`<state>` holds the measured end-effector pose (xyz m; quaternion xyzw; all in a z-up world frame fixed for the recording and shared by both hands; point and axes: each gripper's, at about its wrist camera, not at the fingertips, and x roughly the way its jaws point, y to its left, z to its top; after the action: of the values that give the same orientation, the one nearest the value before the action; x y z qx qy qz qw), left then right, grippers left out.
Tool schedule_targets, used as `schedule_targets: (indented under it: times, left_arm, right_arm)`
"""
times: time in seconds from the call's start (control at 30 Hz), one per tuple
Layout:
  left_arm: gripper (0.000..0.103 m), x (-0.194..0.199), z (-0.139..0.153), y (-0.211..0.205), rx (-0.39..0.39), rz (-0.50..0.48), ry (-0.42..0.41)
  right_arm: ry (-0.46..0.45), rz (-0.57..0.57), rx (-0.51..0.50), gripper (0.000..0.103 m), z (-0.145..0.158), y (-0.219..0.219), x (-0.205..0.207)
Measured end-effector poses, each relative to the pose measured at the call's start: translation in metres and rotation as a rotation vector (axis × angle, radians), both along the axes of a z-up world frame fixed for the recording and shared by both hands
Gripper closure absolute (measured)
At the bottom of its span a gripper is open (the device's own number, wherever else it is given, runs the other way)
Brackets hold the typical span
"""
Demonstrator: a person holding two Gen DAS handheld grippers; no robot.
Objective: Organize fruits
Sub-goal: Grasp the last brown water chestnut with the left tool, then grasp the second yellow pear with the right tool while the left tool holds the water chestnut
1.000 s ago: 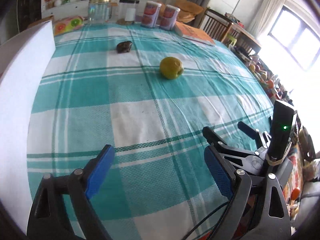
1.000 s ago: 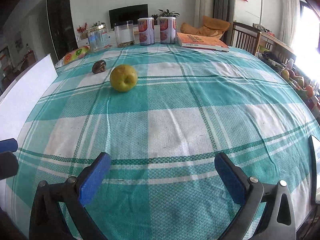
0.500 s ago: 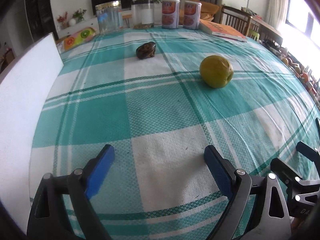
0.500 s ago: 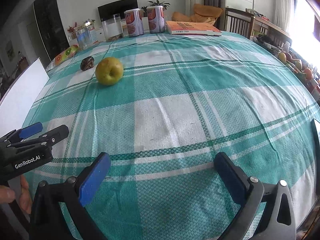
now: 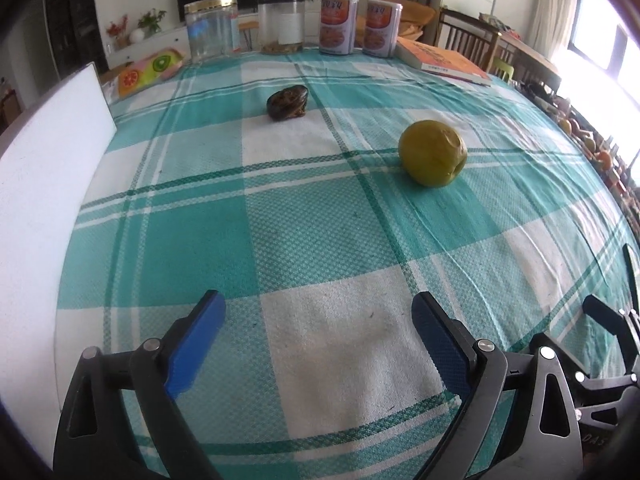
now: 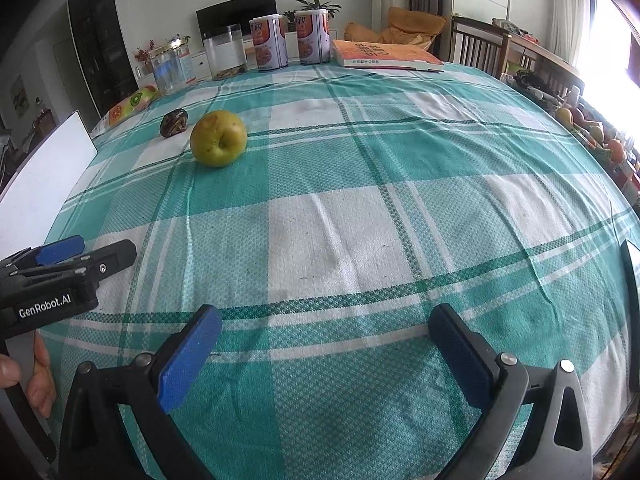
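A yellow-green apple (image 5: 433,153) lies on the teal checked tablecloth (image 5: 312,240), ahead and to the right of my left gripper (image 5: 318,332). It also shows in the right wrist view (image 6: 218,138), far ahead to the left. A dark brown shrivelled fruit (image 5: 288,101) lies beyond it, also seen in the right wrist view (image 6: 174,121). My left gripper is open and empty above the cloth. My right gripper (image 6: 325,342) is open and empty near the table's front edge. The left gripper shows at the left of the right wrist view (image 6: 86,252).
A white board (image 5: 44,184) stands along the table's left side. Two jars (image 5: 211,26), two cans (image 5: 338,24), an orange book (image 5: 442,60) and a fruit-print packet (image 5: 150,70) line the far edge. Chairs (image 6: 478,46) and more fruit (image 6: 592,132) stand at the right.
My left gripper has swung left and moved forward, so the apple and dark fruit look nearer. My right gripper has turned a little to the right. Both stayed open.
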<state>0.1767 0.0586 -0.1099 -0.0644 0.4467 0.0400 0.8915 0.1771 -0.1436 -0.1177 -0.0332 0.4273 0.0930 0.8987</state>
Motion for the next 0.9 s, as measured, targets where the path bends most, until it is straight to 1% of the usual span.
schedule_targets:
  times: [0.1, 0.13, 0.17, 0.2, 0.3, 0.37, 0.43, 0.47, 0.5, 0.53, 0.57, 0.6, 0.63, 0.73, 0.8, 0.83, 0.9]
  left_arm:
    - [0.008, 0.032, 0.021, 0.020, -0.086, 0.085, -0.056]
    - [0.008, 0.048, 0.025, 0.027, -0.119, 0.102, -0.065]
    - [0.008, 0.065, 0.027, 0.032, -0.137, 0.109, -0.059]
    - [0.008, 0.083, 0.026, 0.037, -0.134, 0.119, -0.046]
    - [0.009, 0.129, 0.016, 0.044, -0.084, 0.129, -0.012]
    - [0.009, 0.150, 0.008, 0.045, -0.055, 0.122, 0.012]
    - [0.010, 0.161, 0.000, 0.045, -0.033, 0.119, 0.017]
    - [0.010, 0.164, -0.002, 0.045, -0.021, 0.120, 0.015]
    - [0.013, 0.166, -0.004, 0.045, -0.011, 0.124, 0.006]
    - [0.033, 0.166, -0.005, 0.046, -0.014, 0.123, -0.007]
    - [0.049, 0.166, -0.006, 0.047, -0.017, 0.117, -0.009]
    - [0.062, 0.165, -0.005, 0.046, 0.006, 0.110, -0.022]
    - [0.061, 0.163, -0.004, 0.047, 0.023, 0.108, -0.025]
    - [0.061, 0.147, 0.001, 0.049, 0.036, 0.117, -0.036]
    - [0.061, 0.129, 0.007, 0.050, 0.017, 0.122, -0.044]
    - [0.061, 0.119, 0.010, 0.049, 0.010, 0.120, -0.045]
    - [0.061, 0.099, 0.016, 0.046, 0.010, 0.124, -0.051]
  right_arm:
    - [0.002, 0.000, -0.009, 0.000, 0.000, 0.001, 0.000]
    - [0.002, 0.000, -0.014, 0.000, -0.001, 0.001, 0.001]
    - [0.003, 0.000, -0.017, 0.000, -0.001, 0.002, 0.001]
    - [0.003, 0.000, -0.018, 0.000, -0.001, 0.002, 0.001]
    - [0.003, 0.000, -0.016, 0.000, -0.001, 0.002, 0.001]
    - [0.003, 0.001, -0.015, 0.000, -0.001, 0.002, 0.000]
    - [0.003, 0.001, -0.016, 0.000, -0.001, 0.002, 0.000]
    - [0.003, 0.001, -0.017, 0.000, -0.001, 0.002, 0.001]
    - [0.004, 0.001, -0.018, 0.000, -0.001, 0.002, 0.001]
    - [0.004, 0.001, -0.019, 0.000, -0.001, 0.002, 0.001]
    - [0.005, 0.001, -0.021, 0.000, -0.001, 0.003, 0.001]
    - [0.005, 0.001, -0.023, 0.000, -0.001, 0.003, 0.002]
    - [0.006, 0.001, -0.025, 0.000, -0.001, 0.003, 0.002]
    - [0.006, 0.000, -0.026, 0.000, -0.001, 0.003, 0.003]
    - [0.003, 0.004, -0.003, 0.000, 0.000, 0.000, 0.002]
    - [0.002, 0.011, 0.029, 0.000, 0.001, -0.003, 0.002]
    - [0.019, 0.022, 0.143, 0.000, 0.007, -0.011, 0.009]
